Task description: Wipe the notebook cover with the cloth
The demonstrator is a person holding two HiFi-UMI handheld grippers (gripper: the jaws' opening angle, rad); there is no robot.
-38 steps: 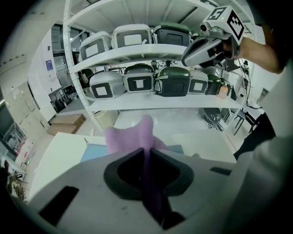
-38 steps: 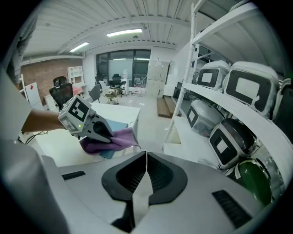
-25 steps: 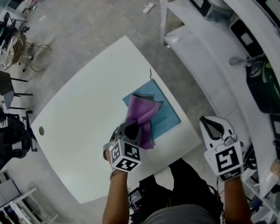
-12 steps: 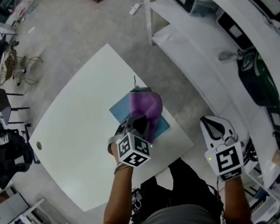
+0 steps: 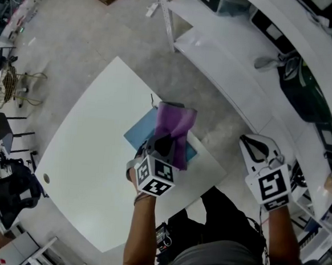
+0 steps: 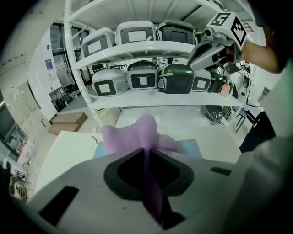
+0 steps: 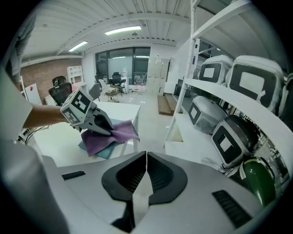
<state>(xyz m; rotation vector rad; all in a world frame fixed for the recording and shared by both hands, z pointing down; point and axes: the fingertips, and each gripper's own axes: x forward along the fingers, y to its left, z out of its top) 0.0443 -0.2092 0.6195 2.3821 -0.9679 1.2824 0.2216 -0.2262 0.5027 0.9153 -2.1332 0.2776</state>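
Note:
A purple cloth (image 5: pixel 174 128) hangs from my left gripper (image 5: pixel 164 142), which is shut on it above the blue notebook (image 5: pixel 138 130) at the white table's right corner. The left gripper view shows the cloth (image 6: pixel 137 137) pinched between the dark jaws and spreading over the notebook (image 6: pixel 190 146). My right gripper (image 5: pixel 255 146) stays off the table to the right, shut with nothing in it. From the right gripper view, the left gripper (image 7: pixel 103 124), the cloth (image 7: pixel 112 135) and the notebook (image 7: pixel 106 151) lie left of centre.
The white table (image 5: pixel 89 169) spreads to the left of the notebook. White shelving (image 5: pixel 229 54) with helmet-like units (image 6: pixel 142 77) stands beyond the table's right edge. Chairs and clutter (image 5: pixel 12 83) sit at far left on the grey floor.
My left gripper has carried the cloth rightward across the notebook toward the table's right edge. The right gripper has shifted slightly.

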